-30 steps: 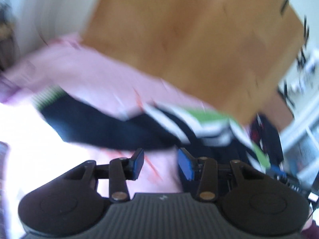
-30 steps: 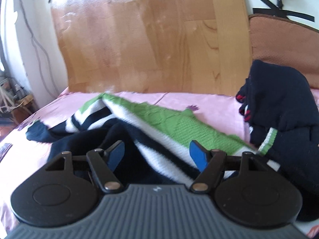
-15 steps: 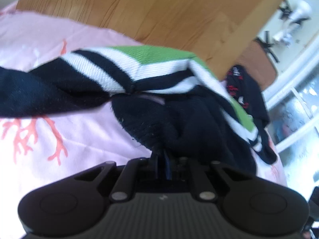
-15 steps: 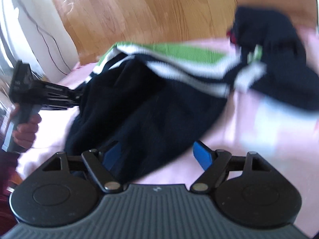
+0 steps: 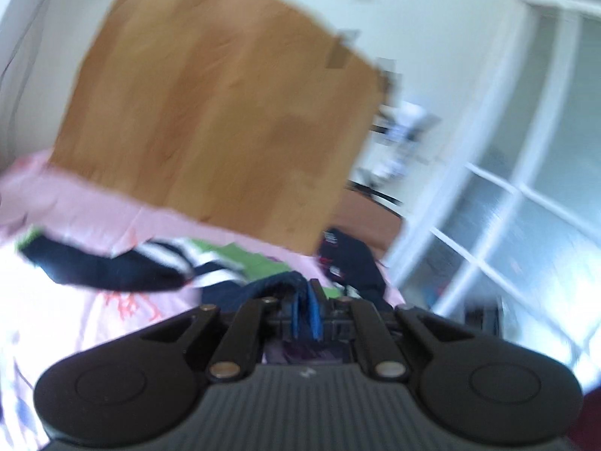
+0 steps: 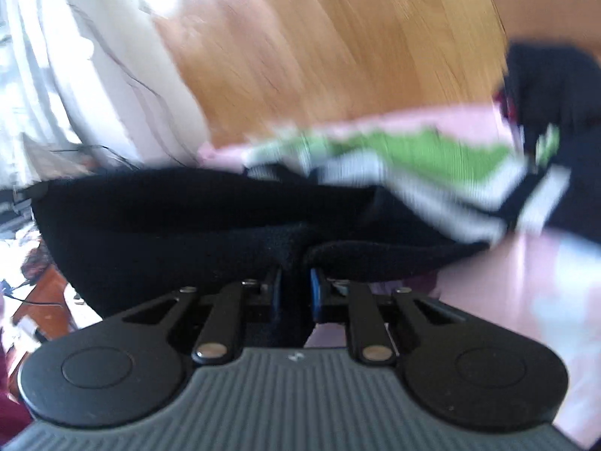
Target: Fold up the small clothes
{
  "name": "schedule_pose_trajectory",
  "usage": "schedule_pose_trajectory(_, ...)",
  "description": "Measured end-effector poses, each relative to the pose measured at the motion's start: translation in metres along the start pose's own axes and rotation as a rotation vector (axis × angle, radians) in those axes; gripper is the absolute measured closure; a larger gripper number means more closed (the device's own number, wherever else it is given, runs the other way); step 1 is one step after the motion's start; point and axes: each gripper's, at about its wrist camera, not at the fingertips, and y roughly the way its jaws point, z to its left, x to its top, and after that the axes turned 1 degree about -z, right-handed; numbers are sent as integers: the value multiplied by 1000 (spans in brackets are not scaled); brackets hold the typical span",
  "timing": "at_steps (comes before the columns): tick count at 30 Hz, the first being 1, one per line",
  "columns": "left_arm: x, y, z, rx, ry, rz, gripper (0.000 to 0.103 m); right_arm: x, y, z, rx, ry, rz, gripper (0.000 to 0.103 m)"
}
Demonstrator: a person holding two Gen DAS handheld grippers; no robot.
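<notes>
We see both fisheye views smeared by motion blur and curved at their edges, with bright daylight from the window [image 5: 518,203] washing out the pink bedsheet [image 5: 49,312] at the left edge.

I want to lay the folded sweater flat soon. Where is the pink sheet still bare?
Bare pink sheet lies at the right gripper side, below the striped sweater. Another patch sits left of the left gripper, under the sweater's dark sleeve. Crowded: the middle, and the far corner with the dark clothes pile.
</notes>
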Motion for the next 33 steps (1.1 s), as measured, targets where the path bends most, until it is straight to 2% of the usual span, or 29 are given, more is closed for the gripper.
schedule_pose_trajectory(2, -12, -19, -21, -14, 137, 0, 81, 8, -22, -1, 71, -78, 55, 78)
schedule_pose_trajectory(3, -15, -25, -29, -8, 188, -12, 53, 9, -29, -3, 76, -117, 86, 74)
schedule_pose_trajectory(4, -17, -26, -35, 2, 210, -34, 34, 8, -35, -5, 61, -151, 110, 62)
schedule_pose_trajectory(5, -14, -32, -33, -3, 215, -59, 32, 7, -39, -10, 48, -171, 127, 50)
schedule_pose_trajectory(7, -5, -36, -21, -4, 205, -98, 30, 11, -42, -23, 6, -161, 127, 48)
schedule_pose_trajectory(9, 11, -20, -6, 80, 181, -100, 24, 19, -44, -35, -18, -134, 102, 48)
schedule_pose_trajectory(11, 31, 12, 17, 170, 162, -48, 24, 25, -44, -46, -37, -112, 43, 48)
schedule_pose_trajectory(14, 59, 79, 59, 249, 109, 52, 23, 50, -23, -63, -107, -43, -17, 47)
schedule_pose_trajectory(17, 82, 167, 94, 290, 67, 148, 20, 79, 19, -89, -194, 26, -14, 47)
schedule_pose_trajectory(19, 87, 222, 106, 306, 114, 202, 13, 95, 50, -110, -236, 46, -5, 47)
schedule_pose_trajectory(22, 80, 309, 110, 340, 225, 321, 11, 107, 100, -134, -297, 50, 51, 45)
schedule_pose_trajectory(24, 68, 355, 112, 342, 281, 417, 11, 107, 123, -149, -324, 47, 111, 41)
schedule_pose_trajectory(26, 57, 384, 117, 360, 330, 481, 9, 103, 137, -156, -353, 15, 165, 37)
schedule_pose_trajectory(27, 52, 395, 120, 358, 337, 512, 9, 100, 143, -158, -358, -2, 190, 37)
schedule_pose_trajectory(29, 41, 410, 126, 350, 339, 562, 19, 94, 150, -157, -358, -36, 233, 37)
schedule_pose_trajectory(30, 35, 415, 127, 356, 353, 596, 39, 90, 151, -154, -365, -67, 237, 36)
schedule_pose_trajectory(31, 31, 415, 125, 352, 360, 581, 54, 85, 150, -149, -377, -105, 237, 37)
schedule_pose_trajectory(33, 29, 410, 121, 340, 375, 553, 85, 80, 147, -138, -406, -164, 219, 50)
